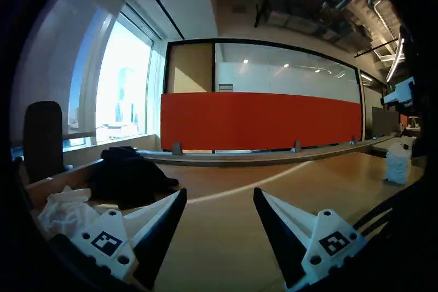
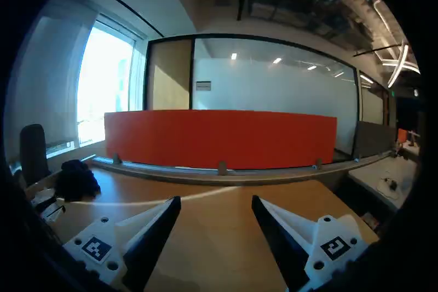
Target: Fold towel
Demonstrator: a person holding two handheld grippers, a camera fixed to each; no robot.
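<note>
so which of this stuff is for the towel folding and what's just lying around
Job: left gripper, right gripper, both open; white cloth, probably the towel; desk.
Lying about: black bundle, white lump far right, orange partition, chair.

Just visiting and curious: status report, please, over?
Left claw open, empty. Right claw open, empty. White cloth crumpled far left, untouched; black heap beside it.
</note>
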